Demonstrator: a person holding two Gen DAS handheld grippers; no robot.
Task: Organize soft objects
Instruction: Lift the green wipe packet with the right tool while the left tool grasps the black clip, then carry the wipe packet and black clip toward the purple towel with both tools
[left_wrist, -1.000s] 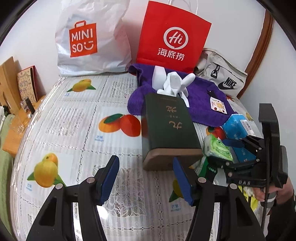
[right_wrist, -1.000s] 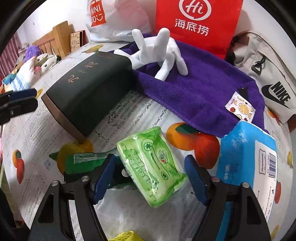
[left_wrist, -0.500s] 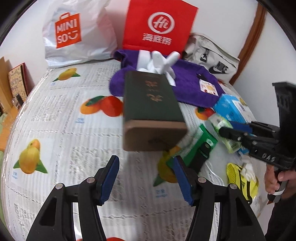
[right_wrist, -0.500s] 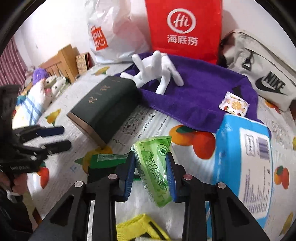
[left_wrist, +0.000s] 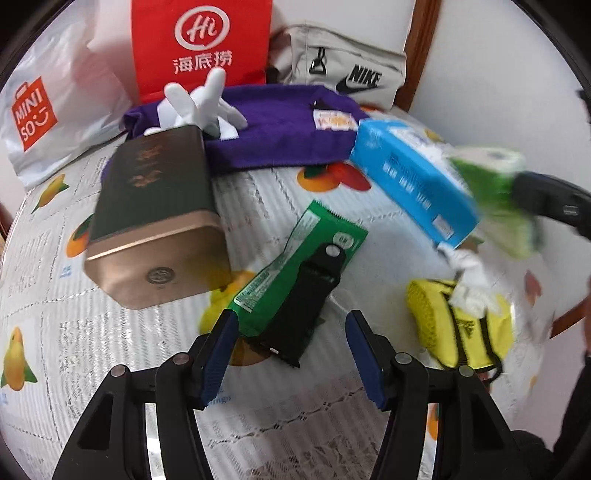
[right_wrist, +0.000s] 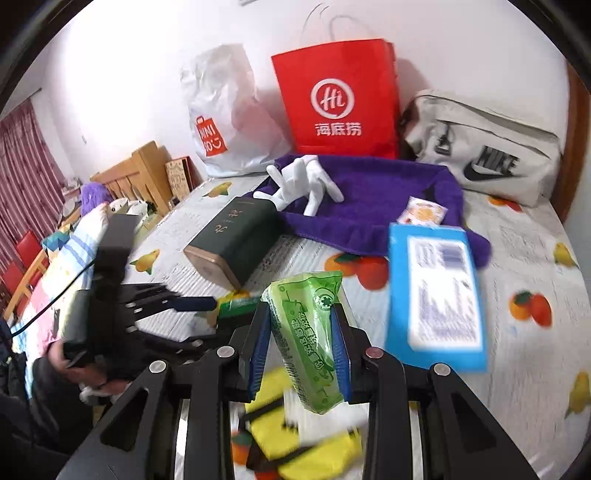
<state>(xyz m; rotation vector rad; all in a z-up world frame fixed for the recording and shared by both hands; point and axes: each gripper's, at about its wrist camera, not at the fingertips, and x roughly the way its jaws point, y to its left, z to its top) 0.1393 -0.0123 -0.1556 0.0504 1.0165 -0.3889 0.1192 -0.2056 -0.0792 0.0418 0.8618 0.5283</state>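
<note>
My right gripper (right_wrist: 301, 332) is shut on a light green wipes pack (right_wrist: 310, 332) and holds it above the table. In the left wrist view that pack (left_wrist: 491, 184) shows blurred at the right, beside a blue tissue pack (left_wrist: 413, 181). My left gripper (left_wrist: 291, 354) stands open over the near end of a green and black packet (left_wrist: 295, 273) that lies flat on the cloth. Nothing is pressed between its fingers. A yellow pouch (left_wrist: 458, 325) lies to the right of it. A purple towel (right_wrist: 369, 199) with a white glove (right_wrist: 303, 181) on it lies further back.
A dark green box with a gold base (left_wrist: 155, 206) lies left of the packet. A red paper bag (right_wrist: 340, 99), a white Miniso bag (right_wrist: 229, 118) and a grey Nike bag (right_wrist: 480, 147) line the wall. A small sachet (right_wrist: 424, 212) rests on the towel. A wooden headboard stands at far left.
The right gripper closed on the light green wipes pack and lifted it off the cloth. The left gripper moved right, from in front of the dark box to over the green packet.
</note>
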